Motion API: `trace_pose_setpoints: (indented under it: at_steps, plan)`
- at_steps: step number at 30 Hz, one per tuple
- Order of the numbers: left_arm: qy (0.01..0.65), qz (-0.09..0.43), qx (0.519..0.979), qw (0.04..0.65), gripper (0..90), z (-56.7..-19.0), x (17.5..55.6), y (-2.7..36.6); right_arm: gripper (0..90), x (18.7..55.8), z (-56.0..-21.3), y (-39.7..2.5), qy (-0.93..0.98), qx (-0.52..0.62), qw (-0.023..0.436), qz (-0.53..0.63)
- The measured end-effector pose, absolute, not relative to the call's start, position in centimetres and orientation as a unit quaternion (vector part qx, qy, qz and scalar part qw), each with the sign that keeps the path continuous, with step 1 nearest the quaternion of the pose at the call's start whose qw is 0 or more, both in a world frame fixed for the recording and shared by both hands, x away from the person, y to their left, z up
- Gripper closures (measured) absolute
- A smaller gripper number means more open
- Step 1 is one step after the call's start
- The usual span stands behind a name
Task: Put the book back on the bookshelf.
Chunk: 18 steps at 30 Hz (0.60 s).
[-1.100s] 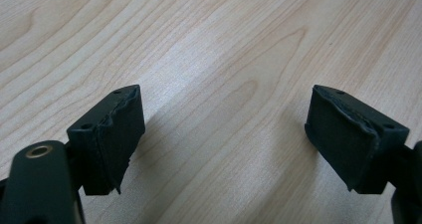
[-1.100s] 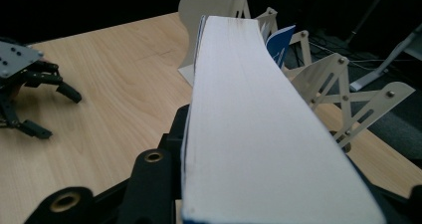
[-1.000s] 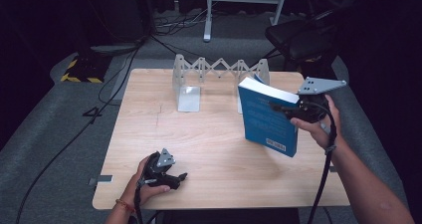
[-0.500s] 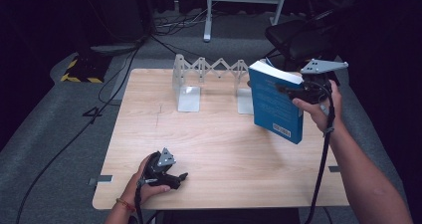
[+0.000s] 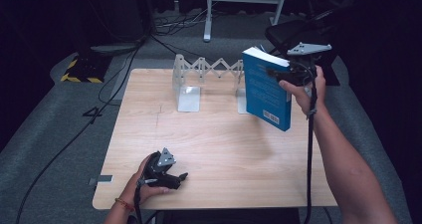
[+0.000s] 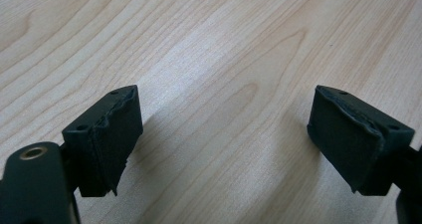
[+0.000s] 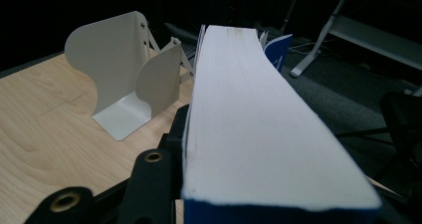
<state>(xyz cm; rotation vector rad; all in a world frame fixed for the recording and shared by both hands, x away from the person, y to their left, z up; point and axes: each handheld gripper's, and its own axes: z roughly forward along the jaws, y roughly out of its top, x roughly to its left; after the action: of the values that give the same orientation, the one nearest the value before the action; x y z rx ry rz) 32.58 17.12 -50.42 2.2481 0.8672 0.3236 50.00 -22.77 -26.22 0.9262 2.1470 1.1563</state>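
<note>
Blue book is up in the air over the right back part of the table, tilted, page edges on top and the barcode corner hanging lowest. The right tongs are clamped on it near the top, and in the right gripper view you look straight along the white page block with a black jaw pressed against the cover on the left side. Grabbing it high like that makes sense to me: the weight hangs below the grip, so the book swings less and the bottom edge is free to go down first.

Just past the book sits the white expanding book rack, with its metal end plates standing upright on the table. My guess is the book is headed between those plates, which is why it's carried more or less on edge instead of flat.

Left tongs are parked low at the near left of the table, jaws wide apart with nothing but bare wood between them, well apart from everything else. Looks like it's just waiting to steady the rack.
</note>
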Motion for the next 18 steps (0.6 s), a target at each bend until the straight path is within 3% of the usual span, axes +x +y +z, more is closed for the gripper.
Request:
trace_pose_setpoints:
  at_steps: [18]
  plan:
    - [0.335,0.125,0.867,0.348,14.6,-50.4,32.6,17.1,61.2,55.3,-27.0,-20.9,0.761,0.39,0.289,0.43]
